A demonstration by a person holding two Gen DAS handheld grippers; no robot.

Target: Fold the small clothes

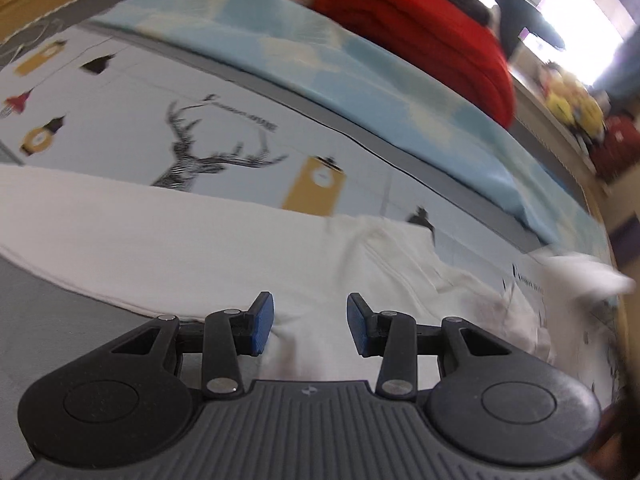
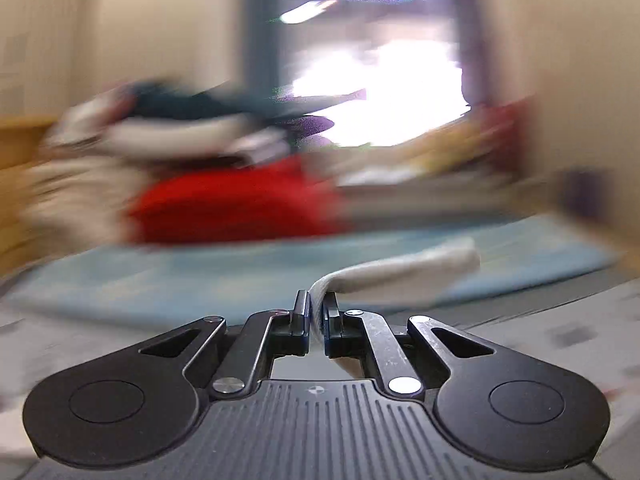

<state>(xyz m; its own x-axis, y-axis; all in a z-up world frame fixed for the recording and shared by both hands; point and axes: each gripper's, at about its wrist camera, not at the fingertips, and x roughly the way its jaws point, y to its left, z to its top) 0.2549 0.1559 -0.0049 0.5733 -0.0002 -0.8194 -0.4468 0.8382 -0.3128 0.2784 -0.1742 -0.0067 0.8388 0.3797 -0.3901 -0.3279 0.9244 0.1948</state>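
White cloth, a small garment [image 1: 224, 248], lay spread on the printed sheet [image 1: 132, 120] below my left tool [image 1: 310, 322], whose blue pads [image 1: 262, 322] stood apart and empty, angled down. Script beside the stag print [image 1: 208, 152] was too blurred to read. My right tool [image 2: 316, 316] pinched a white fold [image 2: 404, 270], pointing nearly level toward the red blanket [image 2: 240, 204].

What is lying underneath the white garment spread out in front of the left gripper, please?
The white garment lies on a printed sheet with deer and lantern motifs. Whatever print sits beneath the cloth is covered.
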